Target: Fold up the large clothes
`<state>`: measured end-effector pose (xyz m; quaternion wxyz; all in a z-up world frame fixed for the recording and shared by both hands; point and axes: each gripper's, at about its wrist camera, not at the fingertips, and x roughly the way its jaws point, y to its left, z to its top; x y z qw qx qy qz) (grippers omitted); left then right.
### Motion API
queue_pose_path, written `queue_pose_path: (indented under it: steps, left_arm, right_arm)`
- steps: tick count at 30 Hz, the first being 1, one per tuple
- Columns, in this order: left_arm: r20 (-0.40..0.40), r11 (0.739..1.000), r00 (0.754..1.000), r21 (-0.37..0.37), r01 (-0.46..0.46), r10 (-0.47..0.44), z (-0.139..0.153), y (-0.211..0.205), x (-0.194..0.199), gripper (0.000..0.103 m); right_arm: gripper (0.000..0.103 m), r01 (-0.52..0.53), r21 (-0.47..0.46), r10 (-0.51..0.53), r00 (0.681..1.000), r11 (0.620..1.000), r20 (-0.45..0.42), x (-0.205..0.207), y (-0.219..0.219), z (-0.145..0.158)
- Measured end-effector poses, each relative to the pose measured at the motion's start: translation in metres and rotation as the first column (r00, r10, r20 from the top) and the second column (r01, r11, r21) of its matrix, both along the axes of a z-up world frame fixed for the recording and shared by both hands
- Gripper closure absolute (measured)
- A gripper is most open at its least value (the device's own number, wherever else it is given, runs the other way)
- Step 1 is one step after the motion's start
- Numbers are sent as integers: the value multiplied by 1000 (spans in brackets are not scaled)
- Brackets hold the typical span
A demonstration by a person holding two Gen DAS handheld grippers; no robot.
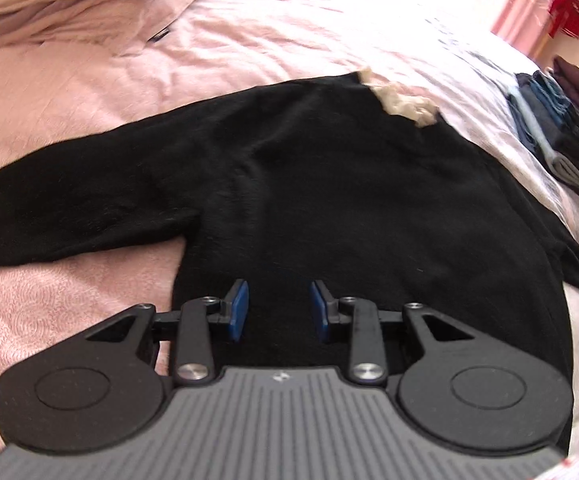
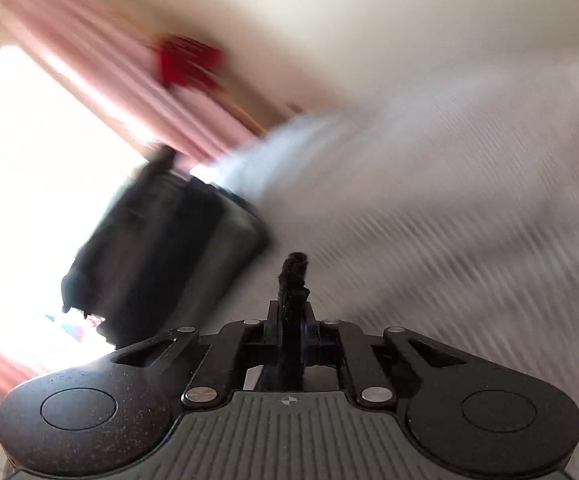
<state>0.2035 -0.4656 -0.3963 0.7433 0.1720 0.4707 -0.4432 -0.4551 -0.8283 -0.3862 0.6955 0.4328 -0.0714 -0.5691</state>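
A black sweater (image 1: 329, 184) lies spread flat on the bed in the left wrist view. One sleeve stretches out to the left, and a cream lining (image 1: 405, 104) shows at its collar. My left gripper (image 1: 277, 308) hovers over the sweater's lower body, open, with its blue pads (image 1: 238, 308) apart and nothing pinched. In the blurred right wrist view, my right gripper (image 2: 291, 320) is shut on a strip of black fabric (image 2: 293, 276) that sticks up between its jaws. Which part of the sweater this is cannot be told.
A pink bedspread (image 1: 89, 80) covers the bed, with crumpled pink bedding at the back left. A stack of folded dark clothes (image 1: 561, 140) sits at the right edge, also a dark blur (image 2: 161, 248) near a white cover (image 2: 449, 200). Pink curtains (image 2: 109, 80) and a red garment (image 1: 565, 0) hang behind.
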Motion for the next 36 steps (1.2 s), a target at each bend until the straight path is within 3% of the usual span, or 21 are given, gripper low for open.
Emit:
queue_pose_path:
  steps: [1, 3, 6, 7, 9, 10, 12, 15, 16, 18, 21, 23, 26, 28, 32, 34, 35, 36]
  left_arm:
    - [-1, 1000, 1000, -6, 14, -14, 1, 1, -4, 74]
    - [-7, 999, 999, -7, 36, -36, 1, 3, -12, 74]
    - [-20, 999, 998, 6, 53, -53, -3, 8, -23, 74]
    - [-28, 998, 998, 16, 57, -56, -6, 11, -28, 74]
    - [-30, 998, 998, 37, 57, -56, -8, 19, -34, 74]
    - [-33, 997, 998, 46, 57, -55, -8, 25, -36, 74]
    - [-22, 996, 998, 67, 53, -51, -5, 43, -39, 74]
    - [-3, 996, 999, 85, 40, -40, 6, 72, -38, 73]
    - [2, 996, 999, 87, 32, -32, 11, 85, -38, 72]
    - [20, 995, 1000, 102, -5, 3, 18, 110, -37, 65]
    - [-15, 992, 997, 109, -70, 72, 20, 145, -34, 65]
    - [-103, 989, 986, 76, -123, 131, 19, 169, -32, 65]
    - [-263, 980, 945, 19, -198, 196, 7, 201, -32, 65]
    - [-348, 971, 910, 2, -239, 224, -7, 216, -36, 65]
    - [-521, 949, 815, -31, -314, 253, -39, 240, -41, 66]
    - [-582, 928, 764, -39, -370, 279, -55, 248, -41, 72]
    - [-601, 918, 744, -42, -394, 292, -60, 250, -41, 91]
    - [-619, 911, 729, -51, -409, 292, -63, 254, -39, 97]
  right_arm:
    - [99, 1, -56, -2, 1000, 998, -22, -1, -2, 11]
    - [99, 1, -81, -4, 999, 997, -44, -6, -15, 16]
    - [99, -20, 49, 26, 992, 999, -126, -9, -47, -11]
    - [99, -28, 133, 51, 984, 991, -170, -4, -58, -28]
    - [99, -26, 220, 63, 984, 975, -167, -4, -67, -50]
    - [99, -12, 215, 43, 989, 977, -142, -7, -65, -51]
    - [88, 8, 233, 21, 993, 973, -119, -10, -62, -42]
    - [64, 43, 226, 20, 963, 973, -269, -3, -39, -9]
    - [63, 30, 216, 44, 943, 976, -330, 8, -21, -3]
    - [63, -70, 219, 143, 931, 973, -337, 23, 19, 11]
    - [63, -314, 306, 385, 900, 899, -205, 60, 83, 11]
    - [63, -479, 373, 551, 827, 795, -114, 91, 132, 5]
    - [63, -625, 445, 690, 723, 641, 22, 129, 204, -10]
    - [63, -660, 488, 727, 683, 571, 74, 146, 242, -23]
    - [63, -675, 513, 712, 683, 529, 165, 156, 285, -47]
    - [63, -659, 513, 687, 707, 550, 171, 162, 292, -51]
    - [67, -661, 512, 687, 705, 549, 175, 165, 294, -51]
    - [90, -651, 520, 690, 708, 553, 153, 170, 295, -51]
